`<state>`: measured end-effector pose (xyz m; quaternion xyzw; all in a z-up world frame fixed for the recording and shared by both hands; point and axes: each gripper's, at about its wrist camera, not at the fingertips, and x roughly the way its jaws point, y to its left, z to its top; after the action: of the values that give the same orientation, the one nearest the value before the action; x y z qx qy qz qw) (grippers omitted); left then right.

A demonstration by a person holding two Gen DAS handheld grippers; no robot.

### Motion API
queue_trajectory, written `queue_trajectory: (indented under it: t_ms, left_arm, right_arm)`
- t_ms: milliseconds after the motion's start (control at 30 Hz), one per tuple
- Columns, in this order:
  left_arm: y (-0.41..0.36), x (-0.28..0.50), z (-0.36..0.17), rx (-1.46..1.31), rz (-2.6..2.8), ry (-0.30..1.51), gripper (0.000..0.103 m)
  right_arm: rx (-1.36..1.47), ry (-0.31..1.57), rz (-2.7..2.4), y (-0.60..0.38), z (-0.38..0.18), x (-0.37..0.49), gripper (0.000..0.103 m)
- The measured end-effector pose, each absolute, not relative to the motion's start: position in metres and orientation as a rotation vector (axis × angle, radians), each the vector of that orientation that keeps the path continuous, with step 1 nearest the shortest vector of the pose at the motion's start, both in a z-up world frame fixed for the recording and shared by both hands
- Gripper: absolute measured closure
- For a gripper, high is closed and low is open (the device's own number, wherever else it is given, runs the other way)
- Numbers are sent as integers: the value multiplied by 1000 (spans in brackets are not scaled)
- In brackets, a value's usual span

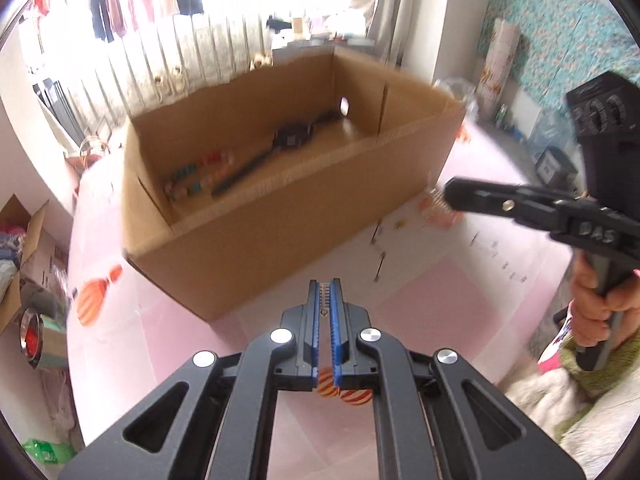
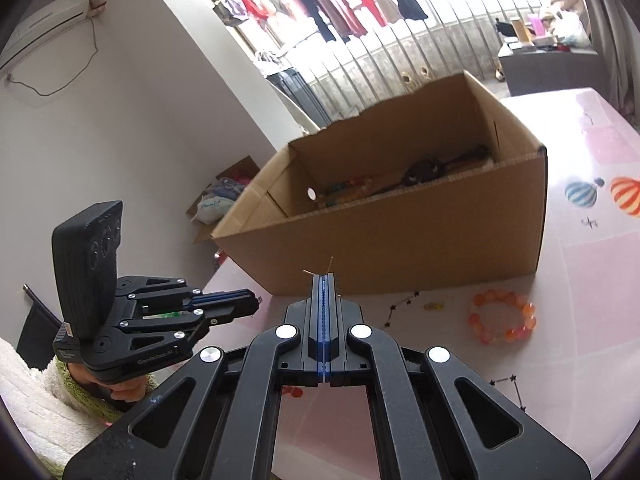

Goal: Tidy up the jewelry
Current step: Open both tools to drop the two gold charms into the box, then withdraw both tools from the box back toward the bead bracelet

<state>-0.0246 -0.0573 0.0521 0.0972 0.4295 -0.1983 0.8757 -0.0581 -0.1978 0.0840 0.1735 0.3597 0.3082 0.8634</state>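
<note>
Both grippers carry small pieces toward the box (image 2: 384,240), centre frame. The left gripper (image 1: 330,284) is closed on a thin comb-like metal piece; the right gripper (image 2: 325,278) pinches a fine gold wire. A bead bracelet (image 2: 502,322) waits lower right. Next: reach over the rim, release inside.

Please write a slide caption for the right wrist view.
Right claw shut on a thin gold piece, facing the box; bead bracelet on the table.
</note>
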Motion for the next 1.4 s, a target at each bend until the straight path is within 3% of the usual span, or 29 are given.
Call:
queue_trajectory:
  t_ms: [167, 300, 567, 767, 1167, 1267, 1400]
  left_arm:
    - [-50, -10, 104, 169, -461, 780, 99]
    - [-42, 33, 115, 173, -469, 808, 99]
    - [-43, 114, 78, 192, -478, 1041, 98]
    - [-49, 133, 48, 236, -455, 1128, 98]
    - [-38, 136, 65, 171, -452, 1072, 98]
    - [-33, 118, 86, 159, -450, 982, 98]
    - [-19, 71, 116, 126, -474, 817, 78]
  right_arm:
    - [300, 637, 729, -195, 140, -36, 103]
    - [239, 658, 782, -180, 166, 5, 103]
    - [213, 1096, 786, -143, 102, 105, 103]
    - [177, 1219, 724, -135, 74, 126, 100]
    - [230, 1143, 698, -155, 88, 125, 97]
    - [273, 1053, 704, -170, 109, 110, 86]
    - [255, 864, 684, -192, 142, 63, 74]
